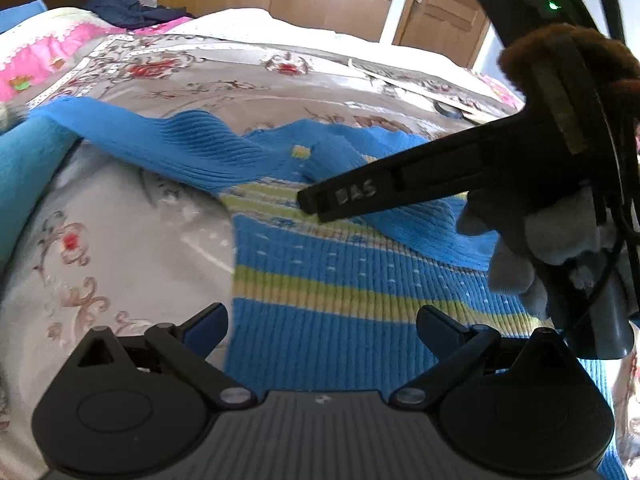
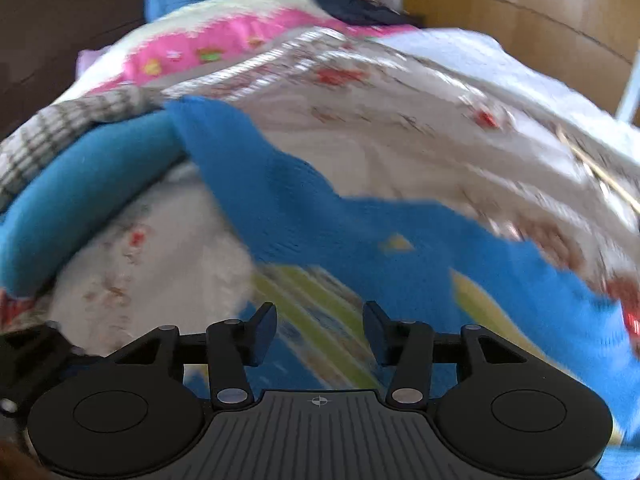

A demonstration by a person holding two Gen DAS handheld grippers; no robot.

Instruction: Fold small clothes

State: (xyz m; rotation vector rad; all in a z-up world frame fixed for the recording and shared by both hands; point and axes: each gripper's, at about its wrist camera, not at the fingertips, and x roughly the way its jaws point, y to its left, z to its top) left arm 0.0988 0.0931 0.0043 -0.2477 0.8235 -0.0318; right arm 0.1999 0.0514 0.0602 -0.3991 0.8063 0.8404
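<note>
Sweater on bedspread, teal cushion beside

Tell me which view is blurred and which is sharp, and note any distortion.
Right wrist view: heavy motion smear across the blue sweater and bedspread, though the right tongs stay crisp. Left wrist view: mostly sharp, the sweater's ribbing readable, and the left tongs crisp. Both views: fisheye bulge bends the bed edges, with dark corners.
</note>
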